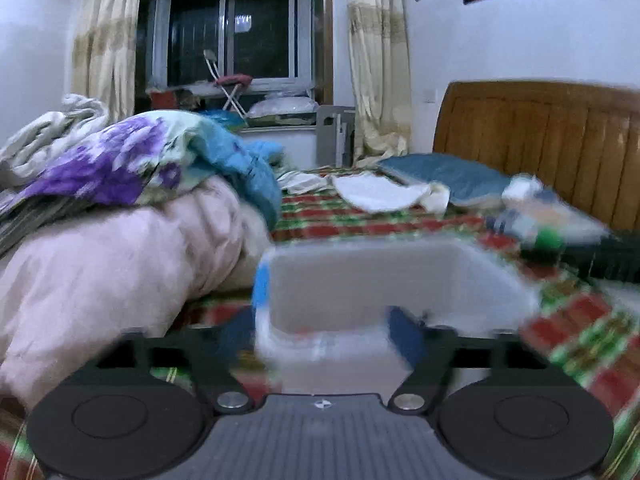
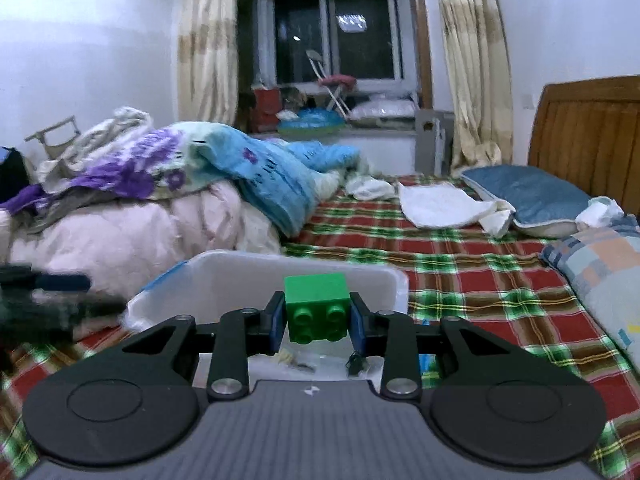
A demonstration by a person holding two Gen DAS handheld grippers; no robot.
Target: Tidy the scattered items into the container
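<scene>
On a bed covered by a red and green plaid blanket (image 2: 460,276), a translucent white plastic container (image 2: 240,276) with a blue latch sits just ahead of both hand-held grippers. The right gripper (image 2: 316,320) is level, held over the container's near rim. Its blue-padded fingers (image 2: 276,322) are closed against both sides of a green toy block (image 2: 316,306), studs facing the camera, above the container's opening. Small dark scraps lie on the container floor below the block.

In the left wrist view the picture is blurred with motion. The left gripper (image 1: 320,344) reaches over the same container (image 1: 384,276), one blue pad (image 1: 402,334) showing against the near wall; its jaws stand wide apart, on either side of the near wall, and whether they grip it cannot be told. The right gripper with the green block shows as a smear at far right (image 1: 560,240).

To the left, touching the container's side, a pile of pink quilt (image 2: 132,236) and floral blue bedding (image 2: 256,168) rises higher than the rim. To the right the blanket lies open, up to a checked pillow (image 2: 600,264). Farther back lie white cloths (image 2: 436,204) and a blue pillow (image 2: 528,196) against a wooden headboard (image 2: 588,136). Beyond are curtains and a dark window (image 2: 332,36).
</scene>
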